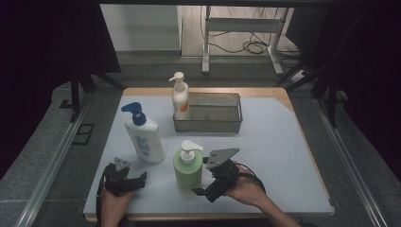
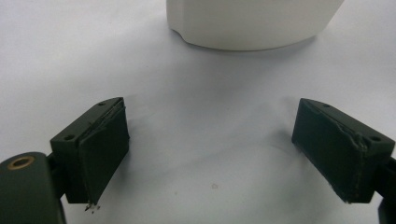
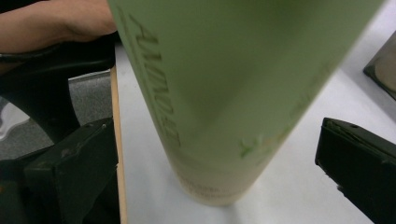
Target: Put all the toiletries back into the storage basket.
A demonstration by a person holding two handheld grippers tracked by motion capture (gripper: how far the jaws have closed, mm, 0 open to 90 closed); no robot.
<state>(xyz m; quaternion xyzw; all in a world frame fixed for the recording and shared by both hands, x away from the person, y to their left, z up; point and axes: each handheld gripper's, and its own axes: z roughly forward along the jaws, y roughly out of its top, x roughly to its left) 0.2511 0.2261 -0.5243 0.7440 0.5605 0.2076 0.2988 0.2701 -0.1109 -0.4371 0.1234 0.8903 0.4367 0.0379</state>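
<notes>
I am seeing the green pump bottle (image 1: pixel 187 171) standing upright on the near part of the white table top, with its white pump head (image 1: pixel 190 148) pointing to the right. In the right gripper view the bottle (image 3: pixel 219 88) is appearing as a pale green cylinder with faint lettering along its side, its base resting flat on the white surface.

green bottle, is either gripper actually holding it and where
Nothing is held. The right gripper stands open around the green pump bottle low on its body; the left gripper is open over bare table.
</notes>
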